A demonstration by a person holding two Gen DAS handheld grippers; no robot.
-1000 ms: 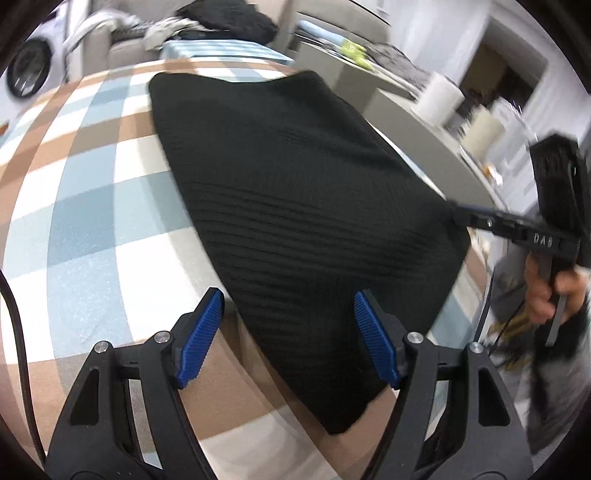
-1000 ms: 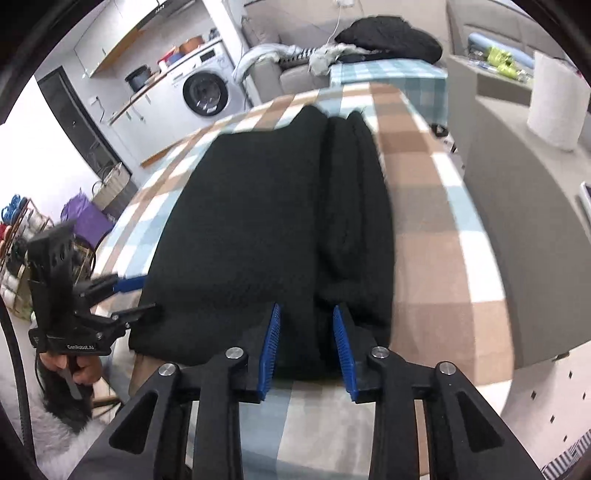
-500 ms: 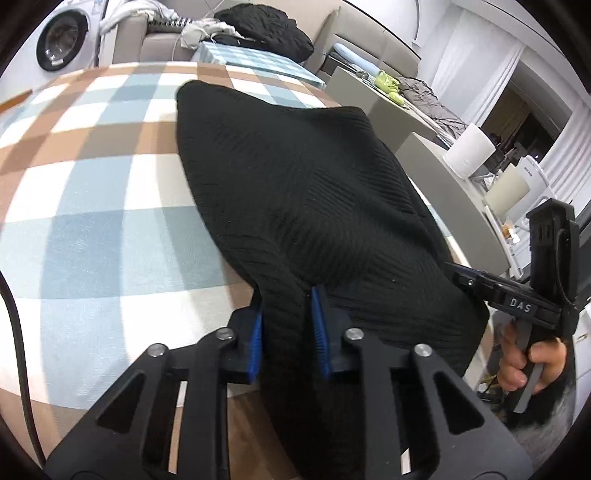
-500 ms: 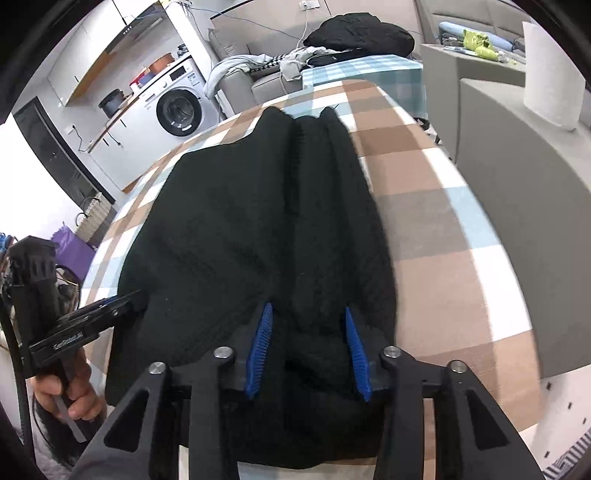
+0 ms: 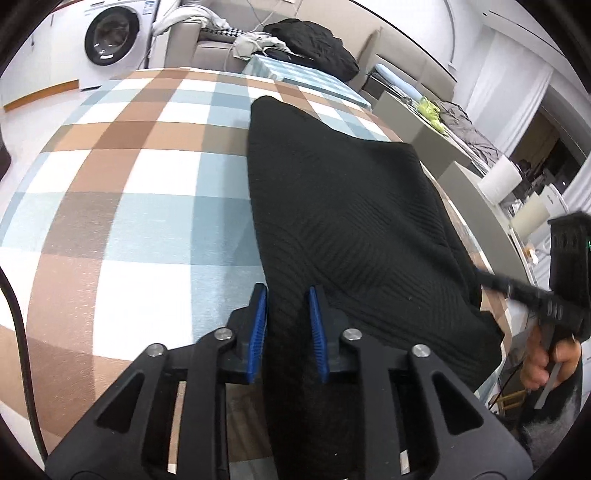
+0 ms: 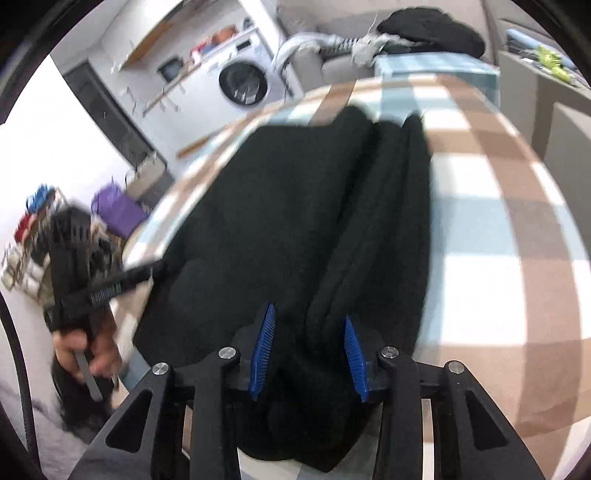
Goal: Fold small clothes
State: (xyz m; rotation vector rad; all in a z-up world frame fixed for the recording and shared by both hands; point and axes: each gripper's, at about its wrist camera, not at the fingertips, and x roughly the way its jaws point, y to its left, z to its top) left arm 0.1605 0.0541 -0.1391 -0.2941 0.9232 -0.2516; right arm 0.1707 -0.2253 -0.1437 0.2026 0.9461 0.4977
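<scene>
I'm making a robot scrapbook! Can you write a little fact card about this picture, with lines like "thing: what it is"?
garment: black knit garment, lying flat
surface: checked tablecloth in brown, blue and white
left gripper: jaws opening a little, pads pressing the near edge of the knit
right gripper: pads clamped on a bunched fold of the same garment
background: washing machine, sofa piled with clothes

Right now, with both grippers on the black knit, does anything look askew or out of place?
Nothing damaged or spilled. The black knit garment lies skewed across the checked tablecloth, with bunched lengthwise ridges along its right side. The left gripper and right gripper each pinch its near edge.
</scene>
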